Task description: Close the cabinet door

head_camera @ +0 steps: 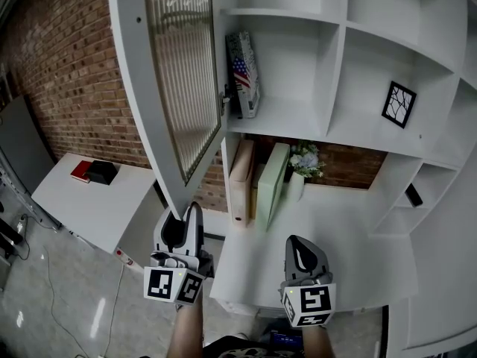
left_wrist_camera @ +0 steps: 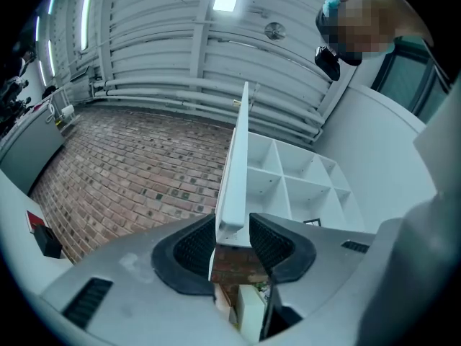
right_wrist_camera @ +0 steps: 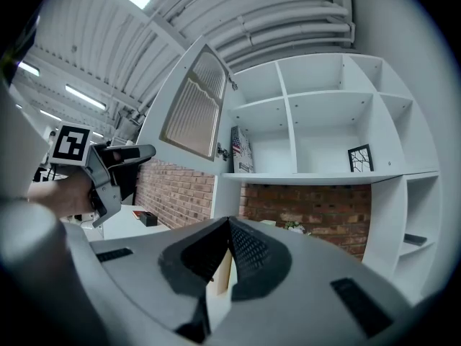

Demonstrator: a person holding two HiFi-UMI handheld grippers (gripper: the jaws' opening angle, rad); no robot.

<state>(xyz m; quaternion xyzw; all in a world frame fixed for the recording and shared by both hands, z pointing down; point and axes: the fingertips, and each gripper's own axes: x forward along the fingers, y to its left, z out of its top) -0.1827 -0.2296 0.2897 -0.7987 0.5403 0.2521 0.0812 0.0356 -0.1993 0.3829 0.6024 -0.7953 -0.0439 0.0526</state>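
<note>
The white cabinet door (head_camera: 182, 73) with its ribbed glass pane stands wide open, swung out to the left of the shelf unit (head_camera: 335, 73). My left gripper (head_camera: 185, 213) is at the door's bottom corner. In the left gripper view the door (left_wrist_camera: 238, 171) runs edge-on between the jaws, and the left gripper (left_wrist_camera: 232, 233) is shut on its lower edge. My right gripper (head_camera: 301, 246) hovers over the desk, apart from the door. Its jaws meet at the tip with nothing between them (right_wrist_camera: 229, 225). The right gripper view shows the door (right_wrist_camera: 191, 107) and the left gripper (right_wrist_camera: 126, 152) at the left.
Inside the cabinet stand a flag-printed book (head_camera: 244, 73) and a framed picture (head_camera: 399, 104). Binders (head_camera: 242, 181) and a flower vase (head_camera: 305, 161) sit on the white desk (head_camera: 350, 230) below. A low white table (head_camera: 89, 207) with a red item (head_camera: 80, 171) stands by the brick wall at left.
</note>
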